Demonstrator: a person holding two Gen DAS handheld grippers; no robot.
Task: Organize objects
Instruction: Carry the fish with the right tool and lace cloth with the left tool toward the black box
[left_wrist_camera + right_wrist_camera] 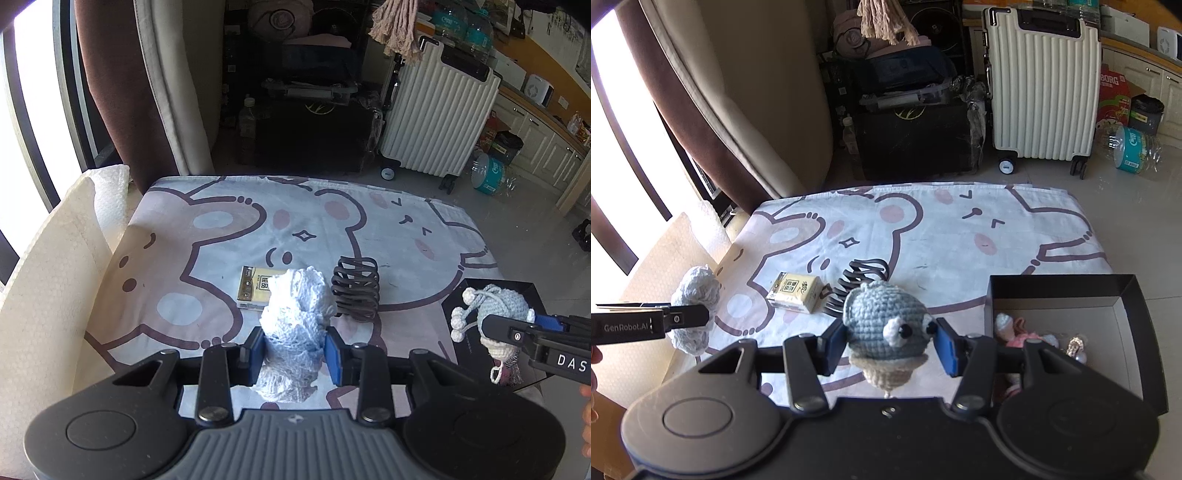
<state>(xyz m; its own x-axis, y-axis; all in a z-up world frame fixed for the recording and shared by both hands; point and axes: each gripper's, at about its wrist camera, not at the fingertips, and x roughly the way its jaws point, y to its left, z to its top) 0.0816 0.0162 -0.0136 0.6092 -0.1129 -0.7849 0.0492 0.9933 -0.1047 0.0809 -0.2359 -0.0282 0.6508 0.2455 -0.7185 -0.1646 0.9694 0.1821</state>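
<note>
Left hand-held gripper (295, 350): clamped on a pale blue crocheted yarn bundle (295, 325), above the bear-print tabletop (207, 236).
Right hand-held gripper (889, 343): clamped on a grey-blue crocheted round doll (886, 317), beside the open black cardboard box (1063, 291).

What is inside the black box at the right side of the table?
Inside the black box lie small crocheted pieces, one pink and white, and a beige charm. The right claw covers its near part.

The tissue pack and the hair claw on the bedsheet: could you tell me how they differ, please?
The tissue pack is a pale yellow, printed, solid block lying flat; the hair claw is dark brown, open curved prongs. The pack sits left of the claw. Both rest ungripped on the cartoon bedsheet.
</note>
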